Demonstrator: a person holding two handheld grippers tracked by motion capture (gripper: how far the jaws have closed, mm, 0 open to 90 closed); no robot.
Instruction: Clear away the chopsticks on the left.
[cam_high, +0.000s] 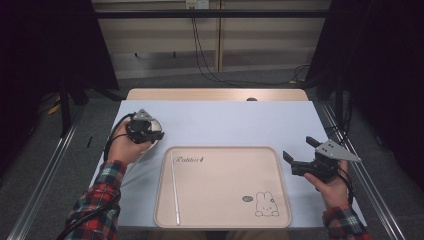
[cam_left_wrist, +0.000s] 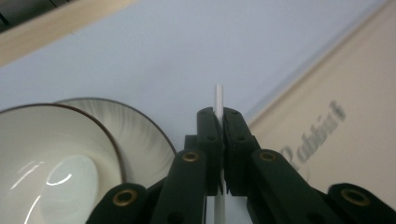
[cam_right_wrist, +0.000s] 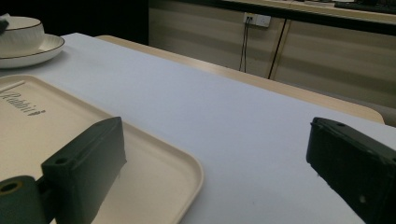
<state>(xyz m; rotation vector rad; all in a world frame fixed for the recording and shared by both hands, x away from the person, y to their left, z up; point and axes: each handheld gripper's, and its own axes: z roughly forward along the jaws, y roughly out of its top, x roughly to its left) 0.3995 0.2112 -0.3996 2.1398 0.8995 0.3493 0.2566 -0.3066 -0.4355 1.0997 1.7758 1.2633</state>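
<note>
My left gripper (cam_left_wrist: 219, 114) is shut on a thin white stick (cam_left_wrist: 218, 95), which pokes out past the fingertips. It hovers at the table's left (cam_high: 145, 129), over a white bowl (cam_left_wrist: 42, 154) standing on a saucer (cam_left_wrist: 140, 135). A second white stick (cam_high: 175, 190) lies lengthwise along the left side of the beige tray (cam_high: 225, 210). At the tray's right edge my right gripper (cam_high: 297, 150) is open with nothing between its fingers; the right gripper view shows its wide gap (cam_right_wrist: 215, 149) over the tray corner (cam_right_wrist: 154, 154).
The tray carries a "Rabbit" print (cam_high: 189, 160) and a rabbit drawing (cam_high: 266, 205). The bowl (cam_right_wrist: 18, 32) and saucer (cam_right_wrist: 42, 49) stand just beyond the tray's far left corner. A pale blue cloth (cam_high: 225, 125) covers the table. Cables hang behind the far edge.
</note>
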